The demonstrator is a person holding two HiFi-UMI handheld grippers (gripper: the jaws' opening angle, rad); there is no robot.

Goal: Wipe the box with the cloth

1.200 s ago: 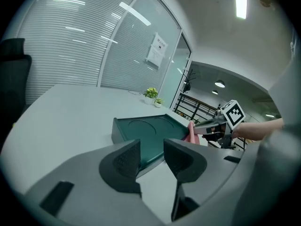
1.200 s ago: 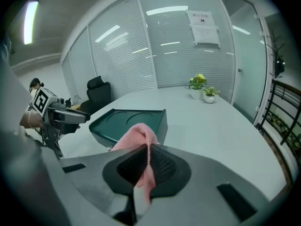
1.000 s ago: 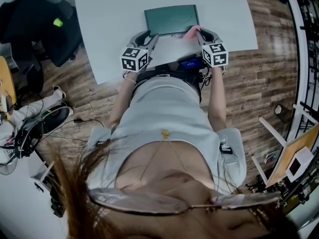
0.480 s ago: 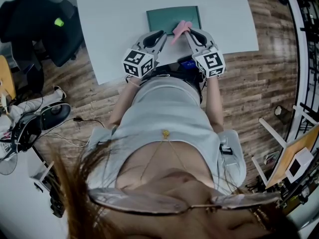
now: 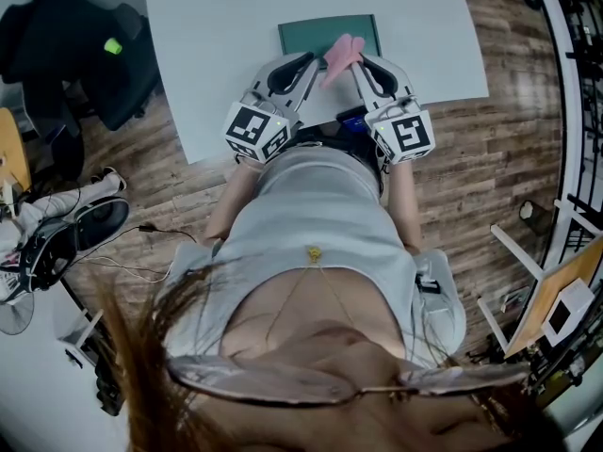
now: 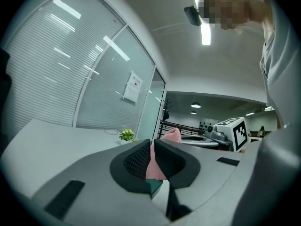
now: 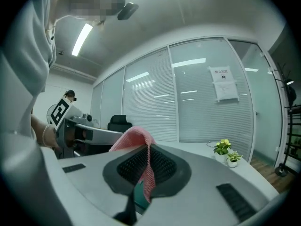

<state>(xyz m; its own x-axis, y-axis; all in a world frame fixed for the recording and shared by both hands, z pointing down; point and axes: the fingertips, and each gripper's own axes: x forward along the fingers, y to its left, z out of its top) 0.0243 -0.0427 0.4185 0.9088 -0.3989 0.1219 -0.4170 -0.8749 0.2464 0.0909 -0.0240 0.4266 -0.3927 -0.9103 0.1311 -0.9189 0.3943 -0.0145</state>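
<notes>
A pink cloth [image 5: 341, 52] hangs in the air between my two grippers, above the near edge of the flat teal box [image 5: 325, 28] on the white table [image 5: 217, 36]. My right gripper [image 5: 361, 61] is shut on one end of the cloth [image 7: 146, 166], which rises in a fold over the jaws. My left gripper [image 5: 312, 60] is closing its jaws, and the other end of the cloth [image 6: 154, 164] fills the thin gap between the pads. A sliver of the box [image 6: 155, 186] shows below the left jaws. Both grippers point nearly level.
The person stands at the table's near edge. A dark chair with a jacket [image 5: 85, 50] is at the left, with cables and gear [image 5: 57, 243] on the wood floor. Small potted plants [image 7: 225, 152] stand on the far part of the table. Glass walls with blinds lie beyond.
Both grippers have risen from the box and tilted up, carrying the cloth off its surface. The left gripper's jaws have drawn together next to the cloth.
</notes>
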